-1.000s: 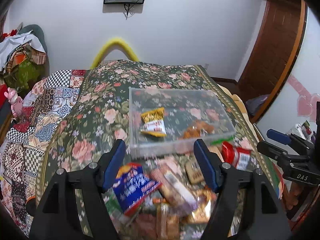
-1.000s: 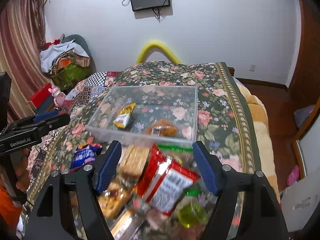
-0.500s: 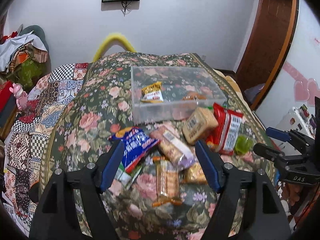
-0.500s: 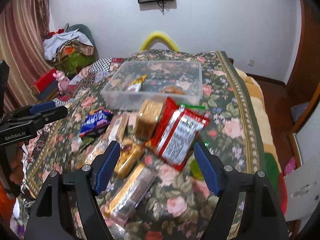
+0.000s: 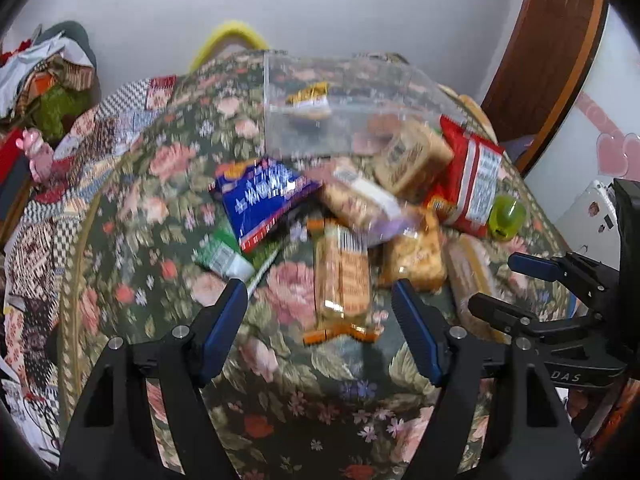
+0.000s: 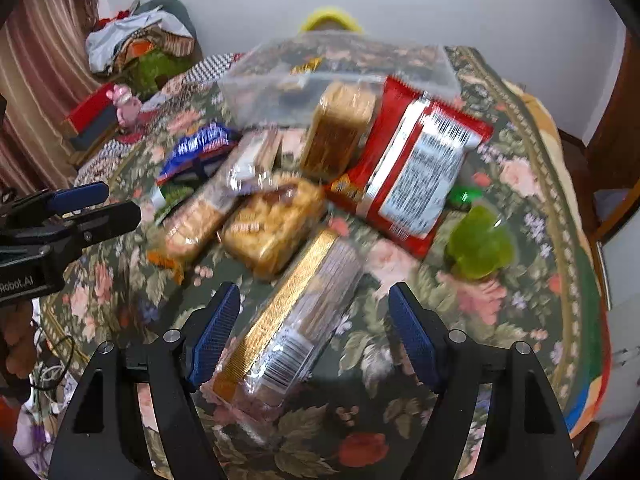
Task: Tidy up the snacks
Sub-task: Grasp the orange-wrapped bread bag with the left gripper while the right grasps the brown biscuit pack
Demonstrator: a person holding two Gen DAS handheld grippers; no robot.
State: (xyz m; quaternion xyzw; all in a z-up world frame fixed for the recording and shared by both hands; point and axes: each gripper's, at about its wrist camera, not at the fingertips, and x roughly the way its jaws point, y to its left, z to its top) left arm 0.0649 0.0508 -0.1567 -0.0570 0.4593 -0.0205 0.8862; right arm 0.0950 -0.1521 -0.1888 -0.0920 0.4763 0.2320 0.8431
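- We see the left tongs point(image 5: 320, 304) spread wide apart, gripping nothing, hovering over the floral bedspread point(image 5: 160, 184).
- An orange-ended cracker pack point(image 5: 340, 276) lies lengthwise between the left tongs' fingertips, not touched by either.
- Blue snack bag point(image 5: 260, 196) sits beyond the left fingertip, overlapping a green packet point(image 5: 222, 254).
- Right tongs point(image 6: 314, 312) also wide apart, empty.
- A long gold-edged biscuit pack point(image 6: 296, 312) lies diagonally between the right tongs' fingertips, near end close to the left finger; contact unclear.
- Past it we see a clear bag of yellowish cookies point(image 6: 272, 220), a tan cracker block point(image 6: 340, 128) and a red-and-white bag point(image 6: 416, 168) piled touching one another.
- Green jelly cup point(image 6: 476, 244) sits right of the red bag, just beside it, apart from the right fingertip.
- Clear plastic bin point(image 5: 344, 108) stands behind the pile; a yellow packet point(image 5: 310, 98) lies inside it.
- The snacks rest on a bed, not a counter; a checkered patchwork cloth point(image 5: 120, 120) shows to the left.
- Room: white wall point(image 6: 460, 8), brown wooden door frame point(image 5: 548, 56) to the right, striped curtain point(image 6: 36, 80) to the left, heap of clothes point(image 6: 136, 40) at the back left, pink toy point(image 6: 124, 102) near it.
- Both views are motion-blurred, so pack labels are unreadable.
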